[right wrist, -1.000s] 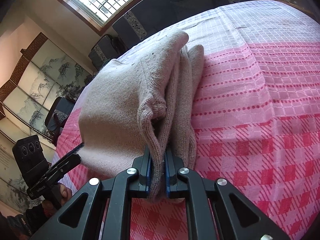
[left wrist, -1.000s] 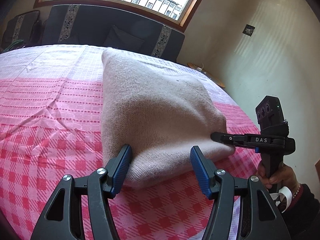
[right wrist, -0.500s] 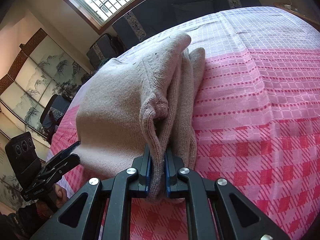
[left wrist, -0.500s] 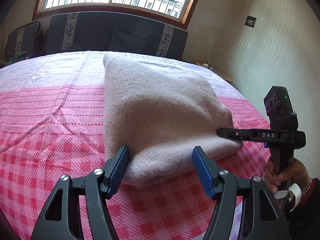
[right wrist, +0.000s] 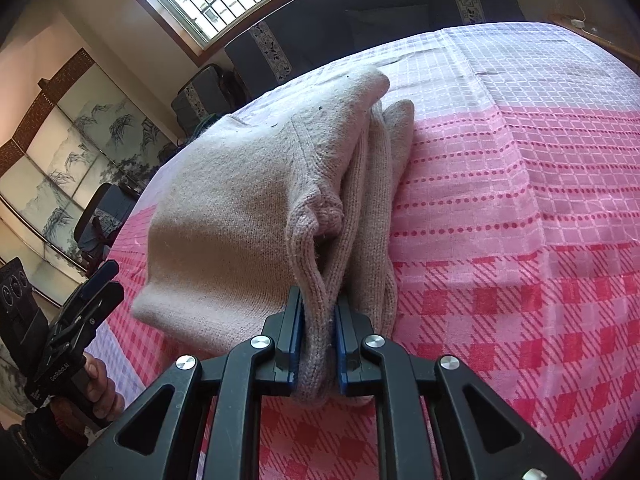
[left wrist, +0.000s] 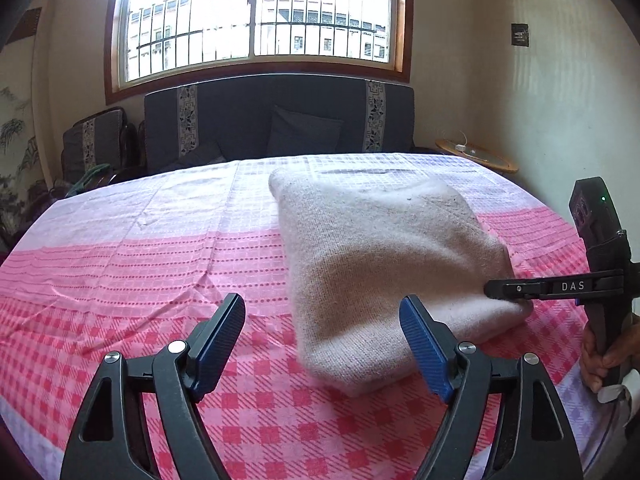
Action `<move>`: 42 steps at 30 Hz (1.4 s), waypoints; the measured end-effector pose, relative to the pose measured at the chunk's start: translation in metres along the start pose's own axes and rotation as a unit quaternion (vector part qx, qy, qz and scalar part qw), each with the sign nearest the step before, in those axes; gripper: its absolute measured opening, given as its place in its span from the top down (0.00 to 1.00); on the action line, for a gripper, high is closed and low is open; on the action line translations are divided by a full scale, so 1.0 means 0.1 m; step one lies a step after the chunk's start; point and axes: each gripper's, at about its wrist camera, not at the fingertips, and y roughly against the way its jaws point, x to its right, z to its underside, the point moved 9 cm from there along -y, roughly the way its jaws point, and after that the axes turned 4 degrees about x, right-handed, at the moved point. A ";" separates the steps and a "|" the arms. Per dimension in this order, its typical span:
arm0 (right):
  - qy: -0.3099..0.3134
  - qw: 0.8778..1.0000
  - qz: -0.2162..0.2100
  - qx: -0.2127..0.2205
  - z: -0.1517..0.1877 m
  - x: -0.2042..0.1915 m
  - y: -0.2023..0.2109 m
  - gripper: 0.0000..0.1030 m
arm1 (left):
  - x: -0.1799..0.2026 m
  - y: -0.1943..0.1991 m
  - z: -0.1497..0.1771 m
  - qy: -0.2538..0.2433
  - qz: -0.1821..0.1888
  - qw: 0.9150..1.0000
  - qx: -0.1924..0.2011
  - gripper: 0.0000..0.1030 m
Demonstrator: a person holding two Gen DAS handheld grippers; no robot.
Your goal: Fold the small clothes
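Observation:
A folded beige knit sweater (left wrist: 384, 252) lies on the pink checked tablecloth (left wrist: 160, 272); it also shows in the right wrist view (right wrist: 248, 208). My left gripper (left wrist: 322, 344) is open and empty, its blue pads apart, just off the sweater's near left corner. My right gripper (right wrist: 316, 344) is shut on the sweater's near edge, pinching several knit layers. It shows from the side in the left wrist view (left wrist: 504, 290), at the sweater's right corner. The left gripper shows at the left edge of the right wrist view (right wrist: 96, 288).
A dark sofa (left wrist: 280, 120) stands behind the table under a barred window (left wrist: 260, 16). A round wooden side table (left wrist: 476, 154) is at the back right. A painted folding screen (right wrist: 60, 152) stands to the left. The cloth-covered table edge curves close below both grippers.
My left gripper has pulled back and shifted left, off the sweater's corner, and opened wider. My right gripper stays shut on the sweater's edge.

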 end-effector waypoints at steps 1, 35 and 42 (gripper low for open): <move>0.002 1.000 -0.002 0.002 0.00 -0.02 0.01 0.81 | -0.05 -0.01 -0.03 -0.001 -0.007 1.000 0.002 0.21; -0.071 0.988 -0.122 -0.063 -0.62 0.31 -0.40 0.30 | -0.38 -1.40 -0.24 0.210 0.317 0.900 -0.214 0.18; -0.047 0.980 -0.174 -0.082 -0.60 0.15 -0.50 0.28 | -0.09 -1.44 -0.22 0.169 0.355 0.892 -0.222 0.17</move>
